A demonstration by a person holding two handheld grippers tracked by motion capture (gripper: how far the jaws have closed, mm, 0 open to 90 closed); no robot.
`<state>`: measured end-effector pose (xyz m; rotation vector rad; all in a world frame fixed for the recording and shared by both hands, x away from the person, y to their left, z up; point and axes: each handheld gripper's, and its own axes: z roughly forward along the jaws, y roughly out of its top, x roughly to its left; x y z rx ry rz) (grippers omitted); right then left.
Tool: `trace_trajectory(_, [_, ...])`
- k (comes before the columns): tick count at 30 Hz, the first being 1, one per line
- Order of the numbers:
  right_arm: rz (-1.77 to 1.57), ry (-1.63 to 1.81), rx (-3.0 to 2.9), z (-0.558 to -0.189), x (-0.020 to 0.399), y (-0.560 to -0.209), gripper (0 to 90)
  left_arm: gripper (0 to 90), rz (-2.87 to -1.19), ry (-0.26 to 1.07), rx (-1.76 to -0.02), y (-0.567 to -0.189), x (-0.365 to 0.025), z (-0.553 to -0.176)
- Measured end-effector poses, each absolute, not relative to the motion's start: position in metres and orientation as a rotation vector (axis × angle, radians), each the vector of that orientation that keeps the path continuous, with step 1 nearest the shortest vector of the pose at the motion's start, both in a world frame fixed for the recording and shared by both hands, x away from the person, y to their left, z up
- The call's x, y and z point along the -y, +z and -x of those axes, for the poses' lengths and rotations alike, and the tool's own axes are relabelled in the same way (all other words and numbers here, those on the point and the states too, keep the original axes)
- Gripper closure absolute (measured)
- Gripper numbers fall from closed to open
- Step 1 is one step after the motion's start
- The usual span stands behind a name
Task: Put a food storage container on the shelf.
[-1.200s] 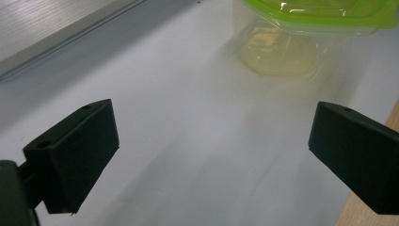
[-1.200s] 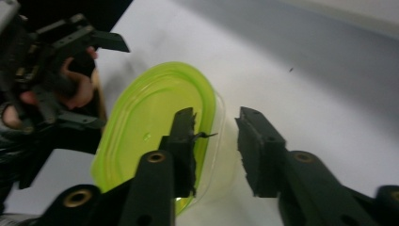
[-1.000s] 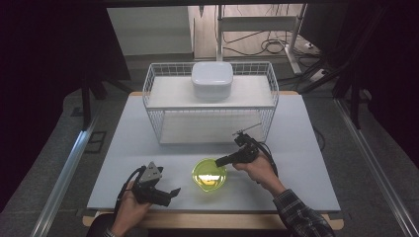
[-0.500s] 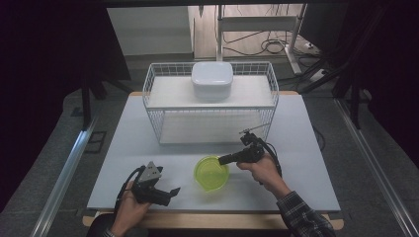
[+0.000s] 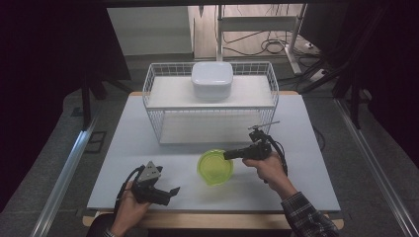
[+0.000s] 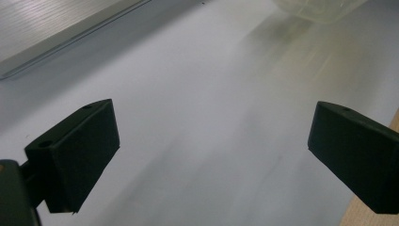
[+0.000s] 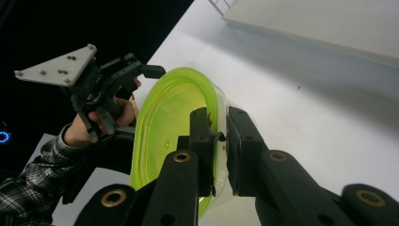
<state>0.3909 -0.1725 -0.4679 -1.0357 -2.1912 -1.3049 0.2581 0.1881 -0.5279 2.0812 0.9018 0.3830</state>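
Glossy translucent green plastic bowl, white wire basket, matt white tabletop.

No readable text or labels.

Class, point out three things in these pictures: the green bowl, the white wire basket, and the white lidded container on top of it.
green bowl [image 5: 213, 168], high view, on its inner floor.
white wire basket [image 5: 154, 111], high view, on its left front wire wall.
white lidded container [image 5: 212, 79], high view, on its lid top.
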Motion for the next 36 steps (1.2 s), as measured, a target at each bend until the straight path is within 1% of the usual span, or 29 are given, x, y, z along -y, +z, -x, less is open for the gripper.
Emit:
trace_trajectory(17, [1.044,-1.424,2.178,-0.385,0.188,-0.43,82.3,2.4,-2.081,0.38,-0.906,-0.528,-0.188,-0.259])
trace_trajectory(36, [1.098,-1.575,2.109,-0.393,0.209,-0.372,82.3,2.2,-2.068,0.386,-0.918,-0.528,-0.19,-0.259])
